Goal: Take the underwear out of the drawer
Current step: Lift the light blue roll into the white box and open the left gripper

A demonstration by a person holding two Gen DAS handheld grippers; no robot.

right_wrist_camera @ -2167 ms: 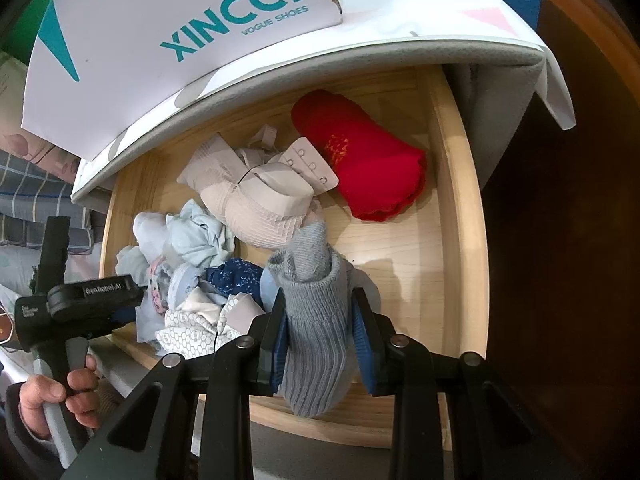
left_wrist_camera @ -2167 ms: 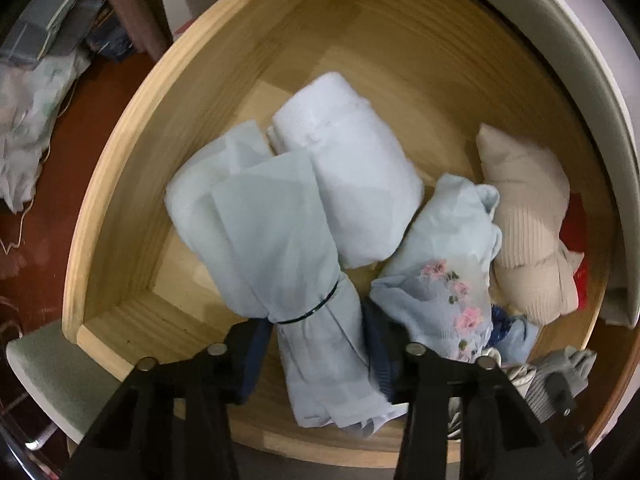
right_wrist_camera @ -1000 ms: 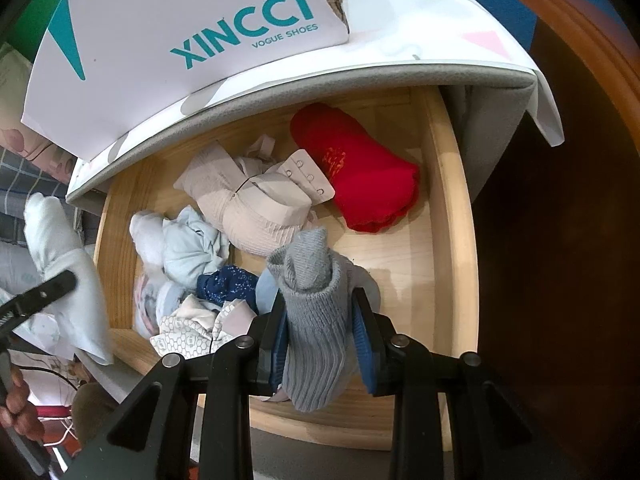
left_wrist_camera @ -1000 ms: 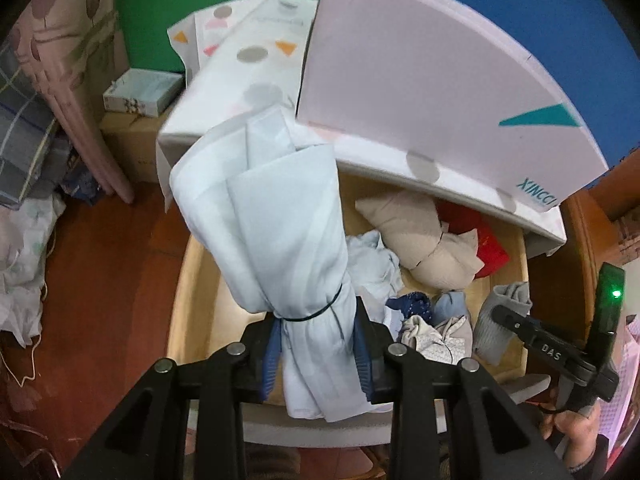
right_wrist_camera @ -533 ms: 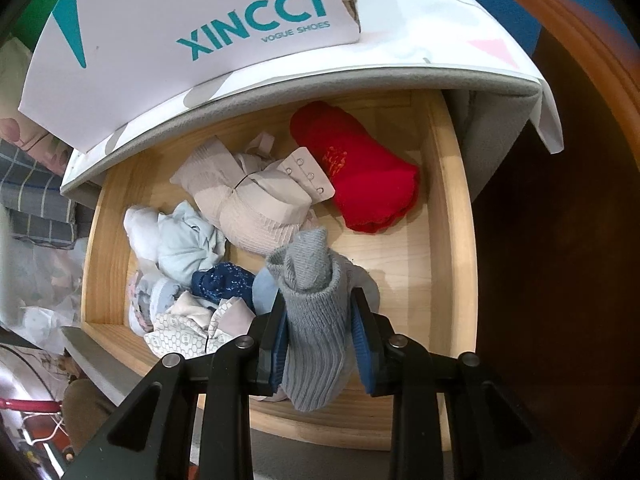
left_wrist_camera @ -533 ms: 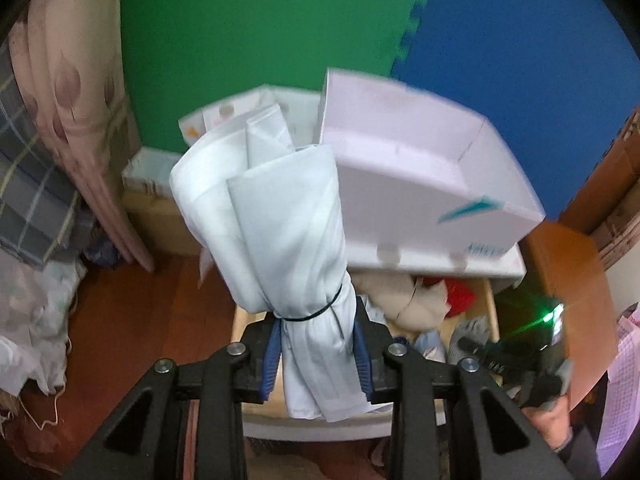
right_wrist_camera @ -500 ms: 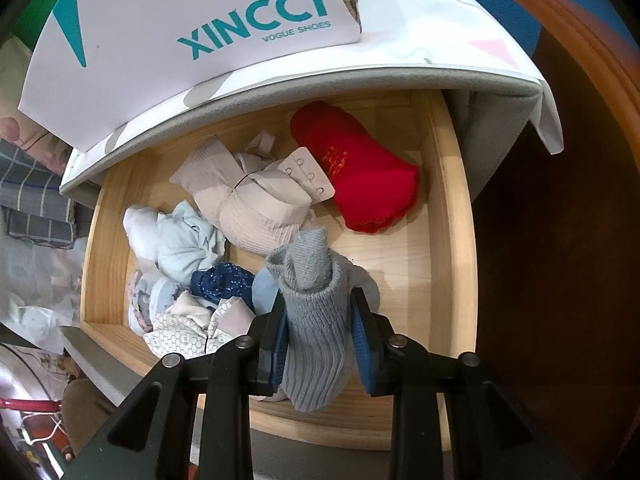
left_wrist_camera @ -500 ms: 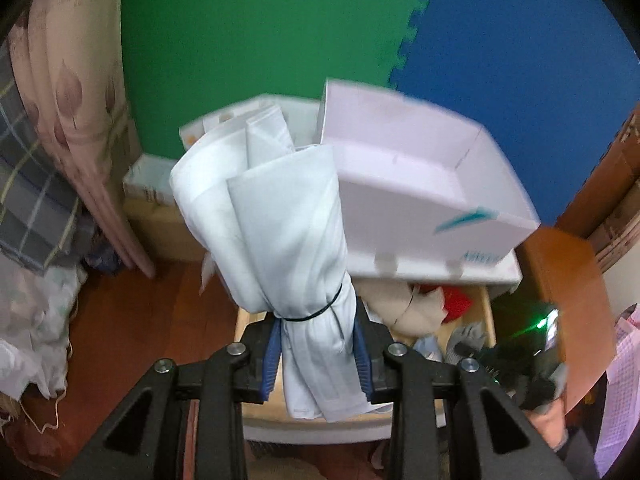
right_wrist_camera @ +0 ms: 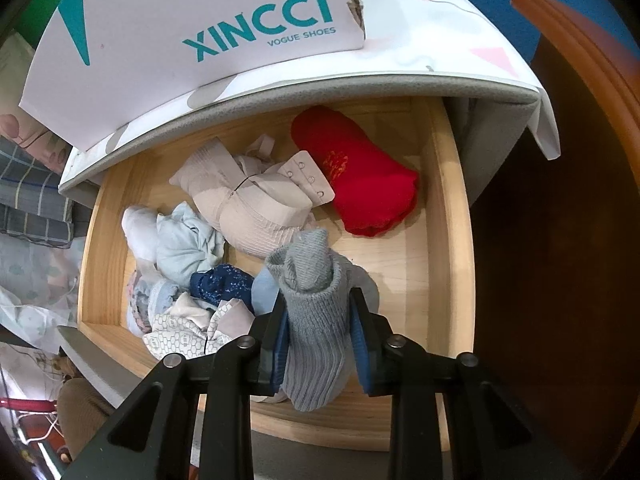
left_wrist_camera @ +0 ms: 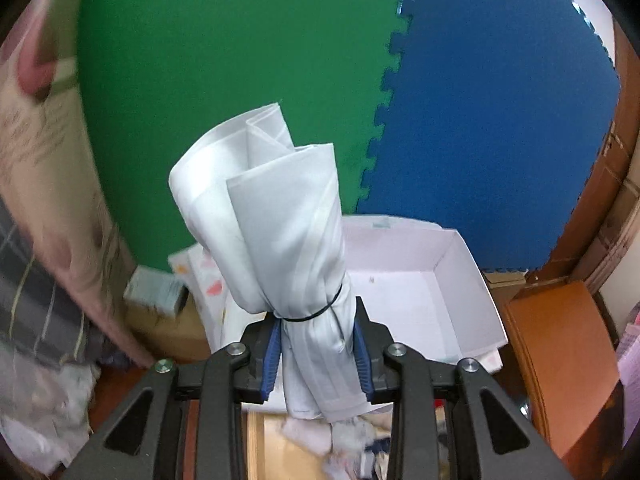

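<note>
My left gripper [left_wrist_camera: 316,354] is shut on a pale blue rolled underwear bundle [left_wrist_camera: 276,232] tied with a black band, held high above the wooden drawer [left_wrist_camera: 268,440], in front of the open white shoe box [left_wrist_camera: 420,292]. My right gripper [right_wrist_camera: 320,344] is shut on a grey knitted rolled piece [right_wrist_camera: 312,312], held just above the front of the drawer [right_wrist_camera: 448,240]. In the drawer lie a red roll [right_wrist_camera: 360,176], a beige bra bundle [right_wrist_camera: 248,204], a light blue piece [right_wrist_camera: 184,244], a dark blue piece [right_wrist_camera: 220,280] and a white patterned piece [right_wrist_camera: 184,332].
The white XINCCI shoe box [right_wrist_camera: 200,28] stands on the cabinet top above the drawer. A brown wooden cabinet [left_wrist_camera: 560,360] stands at the right. Green and blue foam mats [left_wrist_camera: 480,120] cover the wall. Bedding and clothes [left_wrist_camera: 40,320] lie at the left.
My left gripper has risen with the pale blue bundle and tilted up, so the wall and the box's inside now show. The right gripper has barely moved.
</note>
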